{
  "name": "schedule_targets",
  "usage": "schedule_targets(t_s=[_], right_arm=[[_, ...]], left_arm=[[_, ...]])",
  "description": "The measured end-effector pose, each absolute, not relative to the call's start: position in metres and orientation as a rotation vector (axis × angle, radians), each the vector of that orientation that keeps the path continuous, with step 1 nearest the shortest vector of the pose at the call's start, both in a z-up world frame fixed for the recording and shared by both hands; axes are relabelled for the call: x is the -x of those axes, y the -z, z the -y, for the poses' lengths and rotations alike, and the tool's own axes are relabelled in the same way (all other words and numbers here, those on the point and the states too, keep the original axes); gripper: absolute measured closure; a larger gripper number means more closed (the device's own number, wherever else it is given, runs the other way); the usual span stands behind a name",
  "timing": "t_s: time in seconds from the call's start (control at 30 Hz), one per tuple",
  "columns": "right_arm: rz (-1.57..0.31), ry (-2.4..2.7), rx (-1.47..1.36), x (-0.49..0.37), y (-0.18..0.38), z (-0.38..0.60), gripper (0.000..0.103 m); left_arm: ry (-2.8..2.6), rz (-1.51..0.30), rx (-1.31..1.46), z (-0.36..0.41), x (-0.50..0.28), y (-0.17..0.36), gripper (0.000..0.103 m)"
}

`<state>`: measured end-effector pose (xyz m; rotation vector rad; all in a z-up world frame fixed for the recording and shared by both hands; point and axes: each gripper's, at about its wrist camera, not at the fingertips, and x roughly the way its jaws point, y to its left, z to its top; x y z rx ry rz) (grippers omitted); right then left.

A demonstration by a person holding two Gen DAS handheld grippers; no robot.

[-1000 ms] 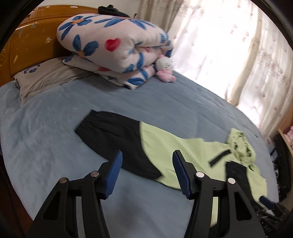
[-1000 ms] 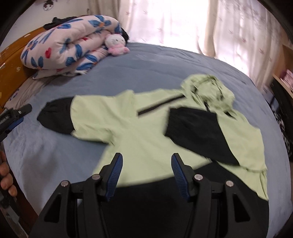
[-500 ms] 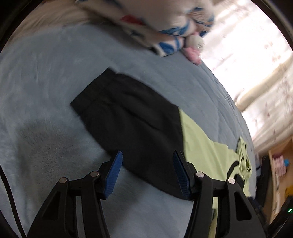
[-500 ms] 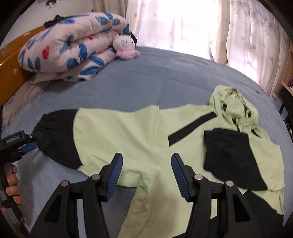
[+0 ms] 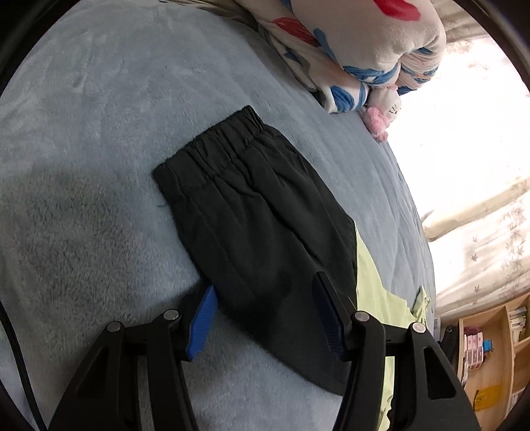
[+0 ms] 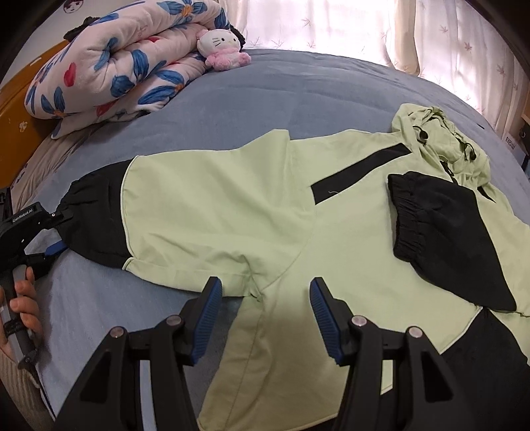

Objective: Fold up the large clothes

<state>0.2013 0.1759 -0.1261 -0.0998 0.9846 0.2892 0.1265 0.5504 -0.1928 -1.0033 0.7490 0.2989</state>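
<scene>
A light green hooded jacket (image 6: 298,205) with black cuffs and hem lies flat on the blue bed. Its right sleeve (image 6: 450,238) is folded onto the chest. Its left sleeve is stretched out, ending in a black cuff (image 5: 258,225), also seen in the right wrist view (image 6: 96,218). My left gripper (image 5: 265,315) is open, its jaws straddling the near edge of the black cuff section; it shows in the right wrist view (image 6: 49,232) at that cuff. My right gripper (image 6: 265,315) is open and empty just above the jacket's left armpit.
A folded flowered quilt (image 6: 116,63) and a pink plush toy (image 6: 225,49) lie at the head of the bed by the wooden headboard (image 6: 20,109). Curtains (image 6: 397,30) hang behind. A shelf (image 5: 493,348) stands to the right of the bed.
My left gripper has dropped down and closed in on the outstretched black cuff. My right gripper has shifted left from the hem toward the left armpit. Both stayed open.
</scene>
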Motion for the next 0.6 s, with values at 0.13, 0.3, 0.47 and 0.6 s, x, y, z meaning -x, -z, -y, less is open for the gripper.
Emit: schedule_targets(t_s=[0.13, 0.3, 0.47, 0.6], right_arm=[[-0.977, -0.260, 0.106, -0.206, 0.129, -0.171, 0.048], [-0.979, -0.230, 0.067, -0.208, 0.128, -0.152, 0.048], [-0.963, -0.187, -0.017, -0.203, 0.115, -0.110, 0.048], [-0.953, -0.143, -0.108, -0.194, 0.104, -0.062, 0.048]], left_arm=[[-0.339, -0.807, 0.872, -0.549, -0.143, 0.190, 0.085], [-0.375, -0.818, 0.613, -0.513, -0.156, 0.149, 0.100], [-0.247, -0.669, 0.354, -0.420, -0.163, 0.056, 0.100], [-0.083, -0.598, 0.202, -0.321, -0.167, 0.007, 0.099]])
